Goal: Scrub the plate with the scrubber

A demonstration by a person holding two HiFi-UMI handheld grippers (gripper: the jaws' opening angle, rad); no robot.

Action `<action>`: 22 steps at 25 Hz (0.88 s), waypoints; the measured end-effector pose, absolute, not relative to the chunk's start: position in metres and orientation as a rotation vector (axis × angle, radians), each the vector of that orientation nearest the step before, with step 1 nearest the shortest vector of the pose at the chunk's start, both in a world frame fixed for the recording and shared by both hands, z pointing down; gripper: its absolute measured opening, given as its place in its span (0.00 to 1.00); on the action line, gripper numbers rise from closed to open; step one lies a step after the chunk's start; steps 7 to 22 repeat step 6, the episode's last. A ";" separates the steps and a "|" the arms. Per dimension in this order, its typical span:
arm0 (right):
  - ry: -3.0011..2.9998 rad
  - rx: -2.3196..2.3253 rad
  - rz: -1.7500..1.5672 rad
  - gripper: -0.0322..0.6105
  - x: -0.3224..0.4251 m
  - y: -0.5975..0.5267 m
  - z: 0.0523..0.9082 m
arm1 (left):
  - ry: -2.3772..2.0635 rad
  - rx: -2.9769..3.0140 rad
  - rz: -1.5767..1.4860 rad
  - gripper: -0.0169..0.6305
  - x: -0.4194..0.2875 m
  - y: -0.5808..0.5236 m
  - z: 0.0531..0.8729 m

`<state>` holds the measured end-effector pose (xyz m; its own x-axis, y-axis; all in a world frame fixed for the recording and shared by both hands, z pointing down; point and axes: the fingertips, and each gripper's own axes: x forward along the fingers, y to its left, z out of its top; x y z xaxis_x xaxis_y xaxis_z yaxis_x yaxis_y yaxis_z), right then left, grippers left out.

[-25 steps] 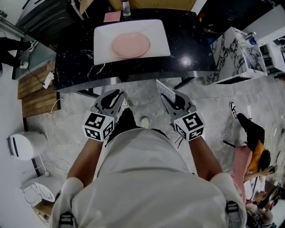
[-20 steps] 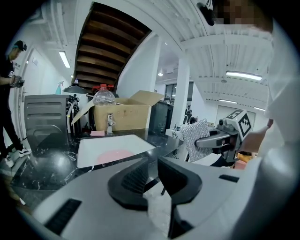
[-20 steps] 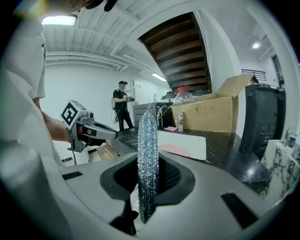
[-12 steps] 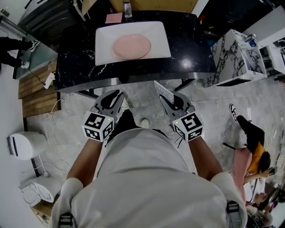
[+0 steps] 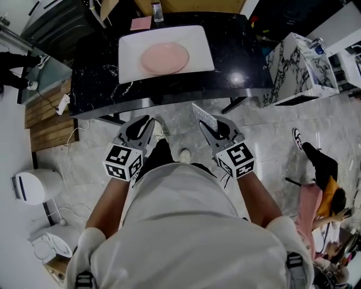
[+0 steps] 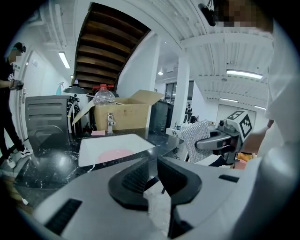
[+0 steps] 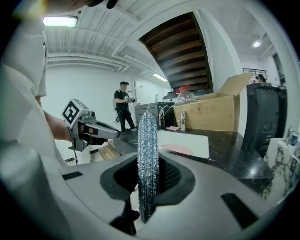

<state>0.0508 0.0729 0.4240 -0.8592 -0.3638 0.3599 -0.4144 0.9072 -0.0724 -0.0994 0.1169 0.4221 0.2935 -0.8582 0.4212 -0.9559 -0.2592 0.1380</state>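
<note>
A pink plate (image 5: 163,58) lies in a white rectangular sink basin (image 5: 131,46) set in a black marble counter. Both grippers hang in front of the counter's near edge, short of the basin. My right gripper (image 5: 206,126) is shut on a flat silver mesh scrubber (image 5: 203,115), which stands on edge between the pads (image 7: 147,154). My left gripper (image 5: 149,122) holds nothing. Its jaws are closing, with a narrow gap left between the pads (image 6: 140,174). In the left gripper view the plate (image 6: 117,153) sits beyond the jaws and the scrubber (image 6: 197,136) is at the right.
A faucet (image 5: 158,10) and a pink cloth (image 5: 141,22) are behind the basin, a cardboard box (image 6: 126,113) beyond them. A white marbled block (image 5: 299,68) stands right of the counter. One person stands far left (image 7: 124,110); another is low at the right (image 5: 321,180).
Both grippers have drifted slightly forward toward the counter, the right one a little to the left with the scrubber. The plate has not moved.
</note>
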 end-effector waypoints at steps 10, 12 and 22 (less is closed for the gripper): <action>-2.736 0.525 0.219 0.17 0.046 0.078 0.430 | -1.630 2.193 0.370 0.12 -0.098 0.122 0.420; -2.736 0.525 0.219 0.17 0.046 0.078 0.430 | -1.630 2.193 0.370 0.12 -0.098 0.122 0.420; -2.736 0.525 0.219 0.17 0.046 0.078 0.430 | -1.630 2.193 0.370 0.12 -0.098 0.122 0.420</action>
